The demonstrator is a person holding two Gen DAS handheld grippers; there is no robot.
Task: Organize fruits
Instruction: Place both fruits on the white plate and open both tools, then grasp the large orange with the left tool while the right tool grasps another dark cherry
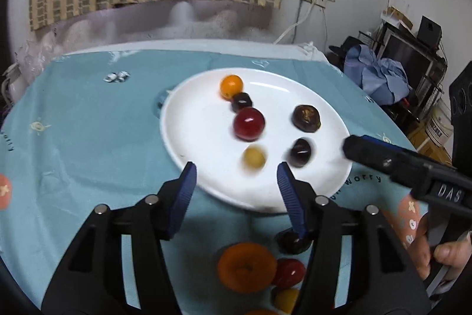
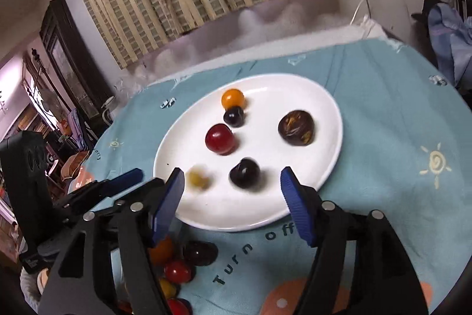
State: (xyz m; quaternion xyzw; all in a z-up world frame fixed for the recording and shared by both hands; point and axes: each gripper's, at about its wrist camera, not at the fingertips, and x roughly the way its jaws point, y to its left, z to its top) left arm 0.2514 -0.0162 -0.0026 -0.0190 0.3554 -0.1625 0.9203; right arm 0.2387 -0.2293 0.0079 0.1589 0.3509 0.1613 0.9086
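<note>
A white plate [image 1: 206,167] [image 2: 295,205] on the blue cloth holds an orange tomato [image 1: 231,86] [image 2: 233,98], a small dark fruit [image 1: 241,101] [image 2: 233,116], a red fruit [image 1: 248,124] [image 2: 220,139], a wrinkled dark fruit [image 1: 306,118] [image 2: 296,127], a blurred yellow fruit [image 1: 253,158] [image 2: 198,178] and a blurred dark fruit [image 1: 300,152] [image 2: 244,173]. My left gripper [image 1: 236,182] is open and empty above the plate's near rim. My right gripper [image 2: 231,185] is open and empty over the near rim; it also shows in the left wrist view [image 1: 383,155].
Loose fruits lie on the cloth in front of the plate: an orange one [image 1: 247,266], a red one [image 1: 289,272] [image 2: 178,271], a dark one [image 1: 293,241] [image 2: 200,253], a yellow one [image 1: 286,298] [image 2: 166,288]. Curtains and clutter lie beyond the table.
</note>
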